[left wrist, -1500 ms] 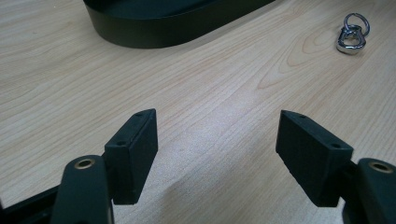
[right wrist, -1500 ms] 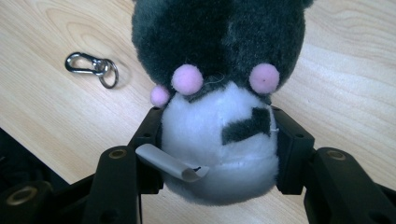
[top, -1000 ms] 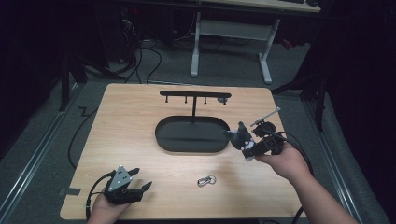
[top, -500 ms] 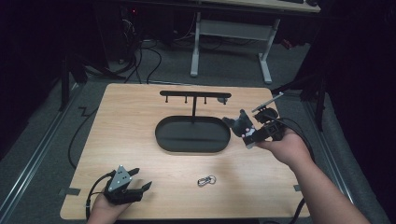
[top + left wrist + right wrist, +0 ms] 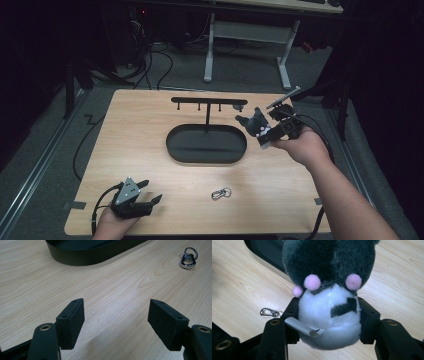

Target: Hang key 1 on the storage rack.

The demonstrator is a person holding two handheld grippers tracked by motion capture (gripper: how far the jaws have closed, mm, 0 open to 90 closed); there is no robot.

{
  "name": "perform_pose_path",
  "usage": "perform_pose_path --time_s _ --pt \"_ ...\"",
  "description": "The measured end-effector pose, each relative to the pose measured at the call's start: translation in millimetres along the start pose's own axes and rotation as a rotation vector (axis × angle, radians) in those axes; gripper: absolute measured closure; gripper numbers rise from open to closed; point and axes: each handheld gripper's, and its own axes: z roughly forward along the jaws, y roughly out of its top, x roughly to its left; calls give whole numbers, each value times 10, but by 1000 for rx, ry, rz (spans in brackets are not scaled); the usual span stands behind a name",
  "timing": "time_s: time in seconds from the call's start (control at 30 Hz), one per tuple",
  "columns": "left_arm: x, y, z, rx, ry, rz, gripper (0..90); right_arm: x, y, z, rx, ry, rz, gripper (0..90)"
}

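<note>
High view: the right gripper (image 5: pixel 260 131) holds a plush toy (image 5: pixel 254 124) raised above the counter (image 5: pixel 300 200), beside the right end of the black oval tray (image 5: pixel 206 145) and near the hook rack (image 5: pixel 208 102). The left gripper (image 5: pixel 137 200) rests near the counter's front-left corner. A metal clasp (image 5: pixel 220 193) lies near the front edge.

Left gripper view: fingers (image 5: pixel 71 322) are spread apart, holding nothing.

Right gripper view: fingers (image 5: pixel 368 320) are clamped on the toy's white body. Probable step: carrying the toy toward the rack. The next move likely calls for alignment with a hook.
</note>
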Motion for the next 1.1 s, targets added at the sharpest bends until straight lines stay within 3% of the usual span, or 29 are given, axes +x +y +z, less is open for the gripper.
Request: perform_pose_path --time_s 0.77,0.9,1.1 --pt "15 -2 -14 -4 1 -5 301 31 275 -53 -24 -42 25 478" --pt "15 -4 -16 -3 0 -3 301 -36 261 -31 -29 -66 50 478" --pt "13 -7 -5 7 -4 0 301 -96 150 99 -17 -56 65 477"
